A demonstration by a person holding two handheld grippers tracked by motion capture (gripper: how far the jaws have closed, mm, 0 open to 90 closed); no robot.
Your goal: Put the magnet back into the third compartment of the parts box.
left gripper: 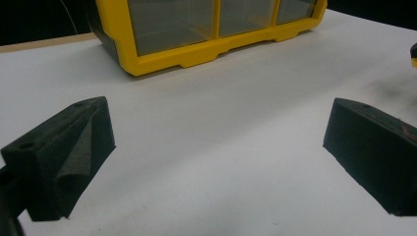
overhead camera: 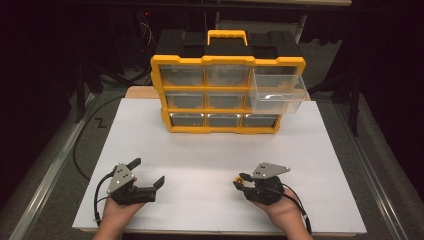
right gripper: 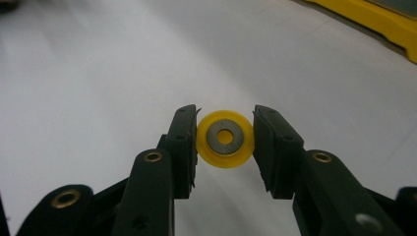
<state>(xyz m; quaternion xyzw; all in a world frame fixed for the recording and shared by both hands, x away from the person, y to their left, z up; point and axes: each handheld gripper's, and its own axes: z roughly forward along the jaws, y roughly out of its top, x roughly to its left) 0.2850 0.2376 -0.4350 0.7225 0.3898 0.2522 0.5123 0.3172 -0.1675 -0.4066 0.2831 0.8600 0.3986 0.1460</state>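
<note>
Yellow wheel (overhead camera: pixel 243 178), a small disc with a grey metal hub, sits lower centre-right of the high view, pinched in the right gripper (overhead camera: pixel 241 181), which rests low over the white table (overhead camera: pixel 200 150). The left gripper (overhead camera: pixel 148 172), lower left of the frame, rests on the board with its jaws spread wide and nothing between them; it appears parked out of the way. At upper centre stands the yellow organizer (overhead camera: pixel 227 95), its upper-right drawer (overhead camera: pixel 277 92) pulled out and looking empty, which suggests it is the intended destination for the wheel.

Left gripper view: two black foam pads (left gripper: pixel 64 157) stand far apart at the left and right edges, with bare white board between them. The organizer's bottom row fills the upper part of the frame, showing that this gripper faces the cabinet.

Right gripper view: the wheel (right gripper: pixel 225 138) sits at centre frame, clamped at its rim on both sides by the pads (right gripper: pixel 183 147), jaws narrow, hub face toward the camera. The edge grip keeps the disc flat-on and likely lets it drop cleanly.
</note>
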